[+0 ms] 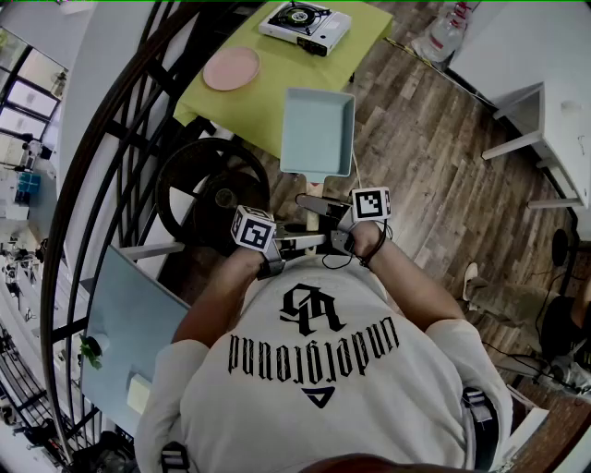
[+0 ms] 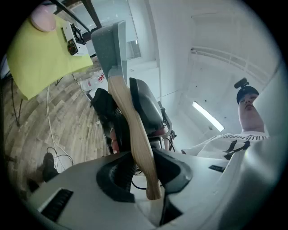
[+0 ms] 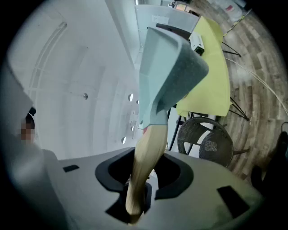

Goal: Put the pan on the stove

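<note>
Pan [image 1: 317,134] up in the air, pale blue and rectangular, carried out ahead of both claws by its wooden handle [image 1: 312,220]. Left gripper [image 1: 294,242] has its jaws pinched on that handle: its own view shows the wood [image 2: 135,134] wedged between the dark pads [image 2: 118,179], with the pan's body [image 2: 112,45] rising beyond them. Right gripper [image 1: 323,205] is clamped on the same handle, just beside the left one, and in its view the wood [image 3: 146,157] runs up from between the jaws straight into the pan's blue wall [image 3: 166,76].

Ahead of the claws, past the pan, lies the yellow table [image 1: 268,102]; seen from the head view, the pan's far rim overlaps the table's near edge. Stove [image 1: 305,25] sits at the table's far end, well apart from the pan. Pink plate [image 1: 231,68] lies to its left. Black wicker chair [image 1: 211,189] stands just left of the left gripper, on the wooden floor [image 1: 434,157].
</note>
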A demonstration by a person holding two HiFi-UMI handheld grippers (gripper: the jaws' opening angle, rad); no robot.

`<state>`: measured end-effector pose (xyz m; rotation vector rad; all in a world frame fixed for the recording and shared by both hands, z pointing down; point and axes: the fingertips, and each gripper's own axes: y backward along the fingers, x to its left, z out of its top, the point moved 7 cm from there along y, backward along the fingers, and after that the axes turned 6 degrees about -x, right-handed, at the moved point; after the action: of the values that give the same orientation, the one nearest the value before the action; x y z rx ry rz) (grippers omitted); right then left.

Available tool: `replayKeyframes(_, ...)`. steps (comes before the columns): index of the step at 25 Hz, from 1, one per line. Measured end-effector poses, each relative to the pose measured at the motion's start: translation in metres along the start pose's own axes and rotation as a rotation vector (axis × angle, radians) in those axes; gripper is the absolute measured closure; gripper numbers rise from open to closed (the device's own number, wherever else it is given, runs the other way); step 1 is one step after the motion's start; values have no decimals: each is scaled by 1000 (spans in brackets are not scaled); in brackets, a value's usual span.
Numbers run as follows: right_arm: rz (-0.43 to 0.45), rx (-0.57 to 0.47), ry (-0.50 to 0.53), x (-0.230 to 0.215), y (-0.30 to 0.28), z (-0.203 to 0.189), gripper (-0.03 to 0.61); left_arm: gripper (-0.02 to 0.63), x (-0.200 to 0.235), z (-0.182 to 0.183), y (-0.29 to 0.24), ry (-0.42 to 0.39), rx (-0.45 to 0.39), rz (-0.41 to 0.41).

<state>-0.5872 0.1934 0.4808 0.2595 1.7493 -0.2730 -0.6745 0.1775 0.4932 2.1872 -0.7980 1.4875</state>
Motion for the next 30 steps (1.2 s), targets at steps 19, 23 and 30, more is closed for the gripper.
replayKeyframes(19, -6, 21, 22, -39, 67, 93, 443, 491, 40, 56, -102, 41, 33, -11)
replayKeyframes(23, -22, 15, 39, -55, 94, 134, 443, 492, 57, 82, -143, 56, 34, -20)
replayKeyframes(30, -25, 9, 40, -76, 141, 198, 443, 491, 81, 122, -209, 32, 44, -21)
